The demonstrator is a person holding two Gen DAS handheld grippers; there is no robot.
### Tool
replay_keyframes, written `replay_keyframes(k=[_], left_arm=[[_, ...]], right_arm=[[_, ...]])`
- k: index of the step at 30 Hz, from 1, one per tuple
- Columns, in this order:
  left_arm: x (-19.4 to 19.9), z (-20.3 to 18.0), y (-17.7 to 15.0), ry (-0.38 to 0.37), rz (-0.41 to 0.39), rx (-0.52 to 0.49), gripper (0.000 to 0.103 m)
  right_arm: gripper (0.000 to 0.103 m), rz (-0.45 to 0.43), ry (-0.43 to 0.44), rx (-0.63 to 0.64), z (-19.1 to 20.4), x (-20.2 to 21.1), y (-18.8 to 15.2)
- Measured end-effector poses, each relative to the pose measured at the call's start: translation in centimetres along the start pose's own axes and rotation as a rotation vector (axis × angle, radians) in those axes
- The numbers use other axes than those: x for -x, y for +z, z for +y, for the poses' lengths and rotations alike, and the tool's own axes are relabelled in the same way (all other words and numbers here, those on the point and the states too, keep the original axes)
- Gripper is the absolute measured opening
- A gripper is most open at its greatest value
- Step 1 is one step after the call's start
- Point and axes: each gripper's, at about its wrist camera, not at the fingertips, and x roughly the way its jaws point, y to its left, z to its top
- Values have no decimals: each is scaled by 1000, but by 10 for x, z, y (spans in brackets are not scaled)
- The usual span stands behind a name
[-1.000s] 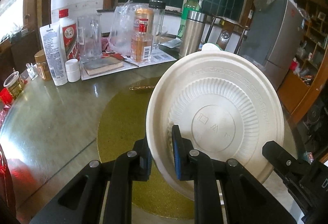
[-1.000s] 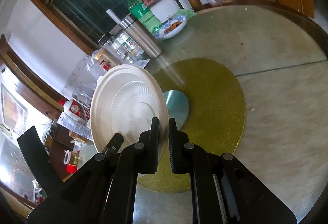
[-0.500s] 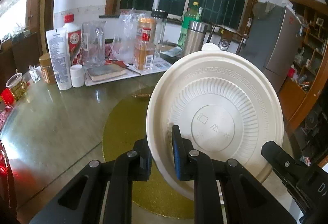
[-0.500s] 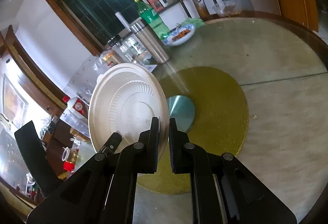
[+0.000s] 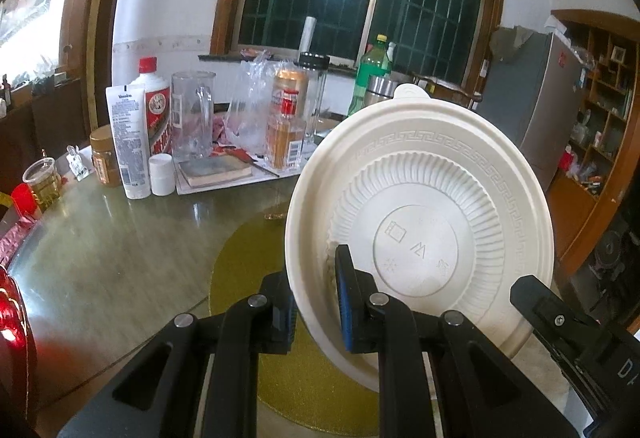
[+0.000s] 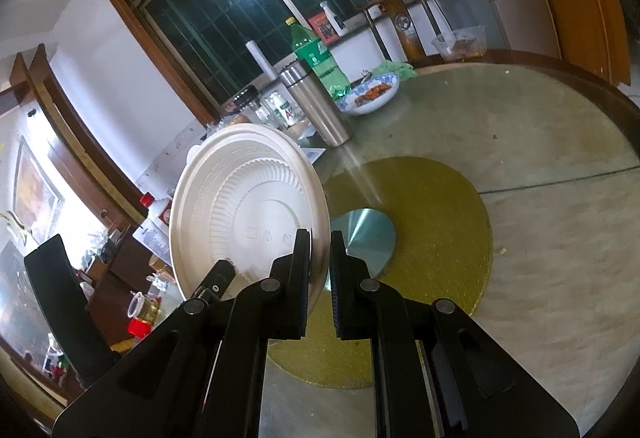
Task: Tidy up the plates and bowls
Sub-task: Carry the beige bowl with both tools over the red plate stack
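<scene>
A cream disposable bowl (image 5: 420, 213) is held on edge above the table, its ribbed underside facing the left wrist camera. My left gripper (image 5: 316, 302) is shut on the bowl's lower rim. In the right wrist view the same bowl (image 6: 244, 209) shows at left, and my right gripper (image 6: 320, 278) is also shut on its rim, with the rim between the two pads. The right gripper's black body (image 5: 576, 334) shows at the lower right of the left wrist view. The bowl's inside is hidden.
The round glass table (image 6: 540, 165) has a gold disc (image 6: 436, 222) with a silver centre (image 6: 364, 238). Bottles, a glass mug (image 5: 192, 117) and a book (image 5: 216, 171) crowd the far left. A steel flask (image 6: 316, 105), green bottle (image 6: 316, 57) and food dish (image 6: 372, 93) stand at the back.
Both grippers and the bowl have risen a little and the views tilted upward. The grip on the bowl is unchanged.
</scene>
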Motion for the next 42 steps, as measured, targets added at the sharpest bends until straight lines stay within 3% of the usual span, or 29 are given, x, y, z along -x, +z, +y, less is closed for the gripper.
replay_keyframes(k=[21, 32, 42], left_arm=[[26, -7, 6, 52, -106, -46, 17], [67, 37, 10, 165, -117, -38, 17], [100, 89, 0, 191, -81, 24, 17]], right_arm=[[9, -53, 58, 25, 2, 16, 5], [9, 47, 163, 78, 48, 20, -14], [10, 124, 205, 150, 92, 29, -48]])
